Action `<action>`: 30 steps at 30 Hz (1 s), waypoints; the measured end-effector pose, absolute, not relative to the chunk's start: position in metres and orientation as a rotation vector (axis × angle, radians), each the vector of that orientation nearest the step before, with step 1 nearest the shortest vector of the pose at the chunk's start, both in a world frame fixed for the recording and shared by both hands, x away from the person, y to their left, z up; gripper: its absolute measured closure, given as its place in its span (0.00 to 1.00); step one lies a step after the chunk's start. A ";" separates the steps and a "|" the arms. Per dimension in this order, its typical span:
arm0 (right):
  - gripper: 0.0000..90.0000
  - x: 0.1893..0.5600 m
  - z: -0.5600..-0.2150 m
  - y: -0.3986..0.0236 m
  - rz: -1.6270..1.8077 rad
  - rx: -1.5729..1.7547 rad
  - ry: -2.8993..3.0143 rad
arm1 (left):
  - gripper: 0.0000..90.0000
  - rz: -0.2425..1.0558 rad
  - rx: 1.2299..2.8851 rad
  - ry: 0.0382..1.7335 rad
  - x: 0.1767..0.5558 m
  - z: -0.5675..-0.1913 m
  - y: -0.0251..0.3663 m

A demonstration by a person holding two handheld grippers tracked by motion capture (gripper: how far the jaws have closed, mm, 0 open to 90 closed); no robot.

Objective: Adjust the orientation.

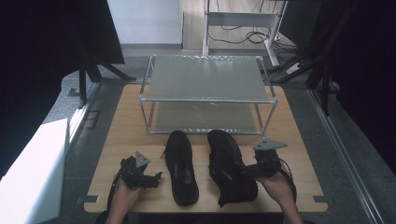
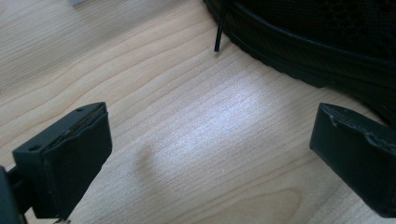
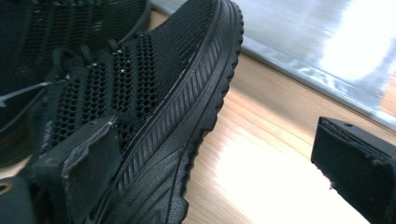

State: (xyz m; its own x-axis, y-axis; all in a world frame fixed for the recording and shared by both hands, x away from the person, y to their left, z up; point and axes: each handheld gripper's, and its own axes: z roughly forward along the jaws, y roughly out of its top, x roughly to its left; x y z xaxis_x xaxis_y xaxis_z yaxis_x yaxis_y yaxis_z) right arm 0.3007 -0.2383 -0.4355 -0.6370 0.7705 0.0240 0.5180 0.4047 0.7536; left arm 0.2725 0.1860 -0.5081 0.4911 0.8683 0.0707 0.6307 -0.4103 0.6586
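- Both tongs come first: the left gripper (image 1: 158,177) rests low at the near left of the table with its jaws spread wide over bare wood, nothing between them (in the left gripper view (image 2: 210,158) the sole edge of a shoe runs just beyond the right jaw).
- Over on the right, the right gripper (image 1: 243,170) has its jaws apart too; in the right gripper view (image 3: 210,163) one jaw lies against the mesh side of a shoe and the other stands off over the wood, so the shoe is not clamped.
- Beneath everything lies the light wooden table (image 1: 116,140), rectangular, on a grey floor.
- At its far middle stands a two-tier metal-framed rack with frosted grey shelves (image 1: 205,77), both tiers bare.
- Just in front of the rack sit two black mesh lace-up shoes, toes toward it: the right black shoe (image 1: 224,154), tilted and touching the right gripper, and the left black shoe (image 1: 180,165), flat, near the left gripper.
- One black lace tip (image 2: 217,42) hangs down to the wood beside the left shoe.
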 end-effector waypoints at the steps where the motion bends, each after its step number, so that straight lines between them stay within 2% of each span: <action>1: 0.03 0.302 -0.435 -0.242 1.081 1.127 2.333 | 0.00 0.551 2.174 1.229 0.273 -0.508 0.186; 7: 0.04 0.307 -0.438 -0.260 1.106 1.187 2.310 | 0.00 0.548 2.178 1.228 0.273 -0.509 0.184; 13: 0.15 0.313 -0.443 -0.285 1.053 1.250 2.278 | 0.00 0.541 2.183 1.227 0.273 -0.510 0.183; 20: 0.14 0.320 -0.458 -0.315 1.016 1.373 2.238 | 0.00 0.518 2.177 1.239 0.274 -0.509 0.184; 30: 0.13 0.320 -0.463 -0.321 1.026 1.375 2.218 | 0.00 0.492 2.167 1.292 0.274 -0.507 0.184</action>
State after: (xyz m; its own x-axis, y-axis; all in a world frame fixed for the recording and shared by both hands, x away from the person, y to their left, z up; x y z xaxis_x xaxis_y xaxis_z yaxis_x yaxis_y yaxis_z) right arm 0.3199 -0.3207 -0.4635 -0.4760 0.8752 0.0867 0.6329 0.2724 0.7248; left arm 0.2745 0.1843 -0.5074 0.4671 0.8838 0.0257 0.6770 -0.3762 0.6326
